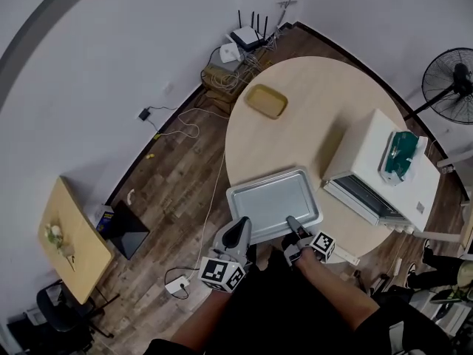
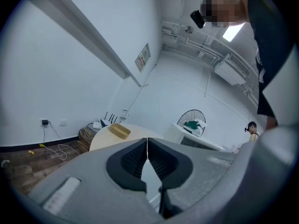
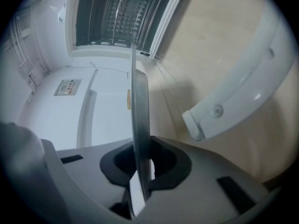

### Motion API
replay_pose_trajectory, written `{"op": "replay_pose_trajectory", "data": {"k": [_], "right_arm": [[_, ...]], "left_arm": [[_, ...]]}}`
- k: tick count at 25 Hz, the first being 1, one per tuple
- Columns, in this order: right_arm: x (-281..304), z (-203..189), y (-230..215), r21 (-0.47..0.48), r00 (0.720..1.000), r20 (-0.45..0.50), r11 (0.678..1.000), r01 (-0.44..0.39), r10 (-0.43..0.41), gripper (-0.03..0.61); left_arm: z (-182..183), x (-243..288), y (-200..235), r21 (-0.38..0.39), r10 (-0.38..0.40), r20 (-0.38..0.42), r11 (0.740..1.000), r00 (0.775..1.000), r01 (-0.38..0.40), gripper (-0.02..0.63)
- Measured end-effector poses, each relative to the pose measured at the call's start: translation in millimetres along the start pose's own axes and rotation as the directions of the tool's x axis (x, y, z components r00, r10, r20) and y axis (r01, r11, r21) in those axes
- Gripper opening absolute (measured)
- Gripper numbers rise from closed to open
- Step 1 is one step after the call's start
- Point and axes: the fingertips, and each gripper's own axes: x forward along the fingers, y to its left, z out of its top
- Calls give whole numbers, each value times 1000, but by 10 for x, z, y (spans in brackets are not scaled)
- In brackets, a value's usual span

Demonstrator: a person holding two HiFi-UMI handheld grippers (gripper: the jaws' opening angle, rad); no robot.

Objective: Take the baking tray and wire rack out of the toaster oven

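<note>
- Head view: the silver rectangular metal baking tray lies at the near edge of the round pale wooden table, outside the white toaster oven, whose door hangs open. The right gripper pinches its near rim, and the left gripper sits beside its near-left corner.
- Left gripper view: the jaws are pressed together on nothing.
- Right gripper view: the tray's rim is clamped edge-on, and the metal wire rack sits inside the oven. The tray is best settled flat and fully on the table before the gripper lets go.

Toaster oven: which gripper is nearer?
Right. The right gripper, clamped on the baking tray, is closer to the toaster oven; the left gripper is by the tray's opposite corner.
</note>
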Motion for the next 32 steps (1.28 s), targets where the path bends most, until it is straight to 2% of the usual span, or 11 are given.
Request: {"op": "replay_pose_trajectory", "data": {"k": [4,9,19,26,32], "right_arm": [[196,87,111,11,999,47,1000,-2,1,35],[475,227,243,24,993,115,1000,-6,3,37],[920,613,384,79,966,260,997,-9,-12,38],[1147,821,328,100,948,317,995,6,-38,40],[1256,852,265,132,947,314,991,25,-66,38]], "left_arm": [[138,71,198,-16,-7,10,1000,1000,7,18],[303,222,418,3,-44,2,999,999,44,18],[542,430,777,26,-99,-40,995,994,101,18],[610,620,946,24,-126,-65,992,990,127,18],[523,767,1024,17,-134,-97,991,986,136,18]]}}
